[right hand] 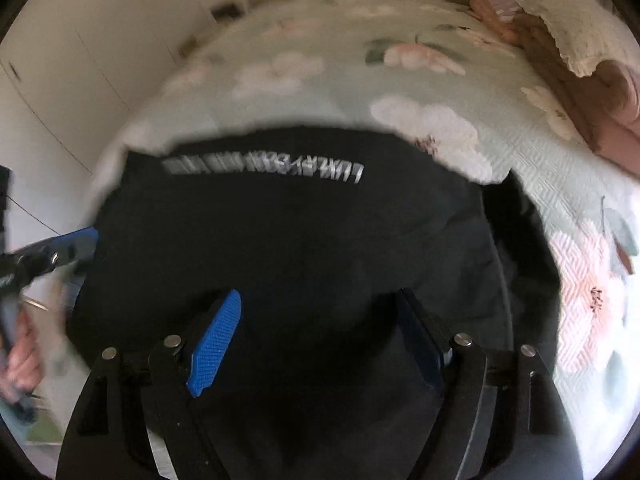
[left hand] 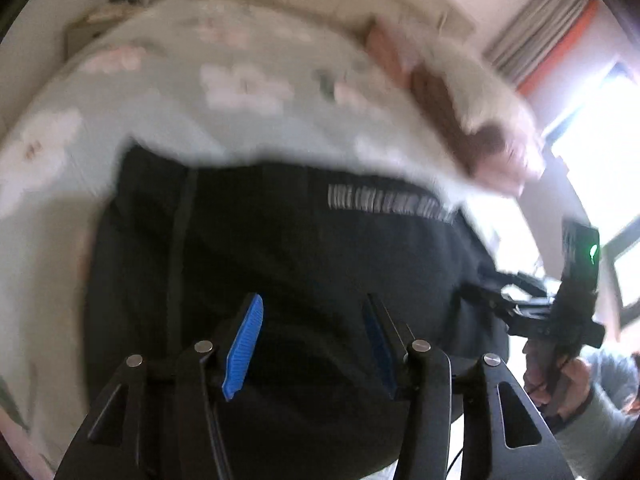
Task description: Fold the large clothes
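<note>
A large black garment with white lettering lies on a bed with a pale green floral cover. It also fills the middle of the right wrist view, lettering near its far edge. My left gripper is open, its blue pads above the garment's near part, holding nothing. My right gripper is open over the garment, empty. The right gripper shows at the right edge of the left wrist view, and the left gripper at the left edge of the right wrist view. Both views are blurred.
A pink and cream folded blanket lies at the bed's far right. White wardrobe doors stand to the left of the bed. A bright window with a radiator is at the right.
</note>
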A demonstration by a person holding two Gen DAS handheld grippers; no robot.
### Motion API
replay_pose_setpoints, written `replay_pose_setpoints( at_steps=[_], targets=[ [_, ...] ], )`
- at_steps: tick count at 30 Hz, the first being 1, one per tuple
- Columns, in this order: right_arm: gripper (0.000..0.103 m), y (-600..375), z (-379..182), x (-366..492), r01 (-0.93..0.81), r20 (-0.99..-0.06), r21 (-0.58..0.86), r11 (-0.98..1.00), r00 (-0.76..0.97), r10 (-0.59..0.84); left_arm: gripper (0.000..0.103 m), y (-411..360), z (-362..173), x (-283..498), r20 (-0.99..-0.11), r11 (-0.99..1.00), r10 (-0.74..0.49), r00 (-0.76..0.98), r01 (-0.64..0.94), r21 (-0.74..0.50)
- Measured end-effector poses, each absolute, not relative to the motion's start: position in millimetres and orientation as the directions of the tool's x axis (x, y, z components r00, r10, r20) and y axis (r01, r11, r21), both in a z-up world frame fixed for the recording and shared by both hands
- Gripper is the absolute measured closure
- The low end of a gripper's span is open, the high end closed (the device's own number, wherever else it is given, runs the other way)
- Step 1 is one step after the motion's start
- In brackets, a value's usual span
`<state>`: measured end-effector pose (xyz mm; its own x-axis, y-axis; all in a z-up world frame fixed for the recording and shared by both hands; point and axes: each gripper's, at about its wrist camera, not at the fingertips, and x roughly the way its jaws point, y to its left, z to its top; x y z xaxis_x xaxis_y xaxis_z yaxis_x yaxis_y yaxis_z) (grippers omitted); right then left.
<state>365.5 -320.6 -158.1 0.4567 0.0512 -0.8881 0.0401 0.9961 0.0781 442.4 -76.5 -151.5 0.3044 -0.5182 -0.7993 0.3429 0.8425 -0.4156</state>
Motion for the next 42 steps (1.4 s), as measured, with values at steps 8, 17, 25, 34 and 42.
replay_pose_setpoints(
  at_steps=[8,17,25,34,42],
  targets=[
    [0.018,-322.0,-184.7,366.4,0.049,-0.901,0.079,0.996,0.431,0.051,0.049,-103.9,-177.3,449.7,-0.858,0.893,-0.41,0.309,0.327,-0.309],
    [0.024,-380.9,-139.7,416.7,0.152,-0.849,0.133,0.979,0.528,0.033,0.042,-108.2,-129.0,494.5,-0.8,0.879,-0.452,0.395,0.349,-0.324],
    [0.023,-406.9,-214.9,435.0,0.226,-0.883,0.279,0.933,0.443,0.157,0.034,-87.9,-201.4,535.2,-0.845,0.873,-0.484,0.228,0.184,-0.451],
    [0.026,-371.6,-139.4,312.2,0.125,-0.814,0.214,0.969,0.571,0.106,0.033,-36.0,-146.3,431.6,-0.823,0.886,-0.452,0.344,0.281,-0.369],
    [0.028,-362.9,-192.3,285.4,0.205,-0.862,0.134,0.969,0.506,0.012,0.032,-18.2,-195.6,409.3,-0.836,0.881,-0.47,0.283,0.208,-0.424]
  ],
)
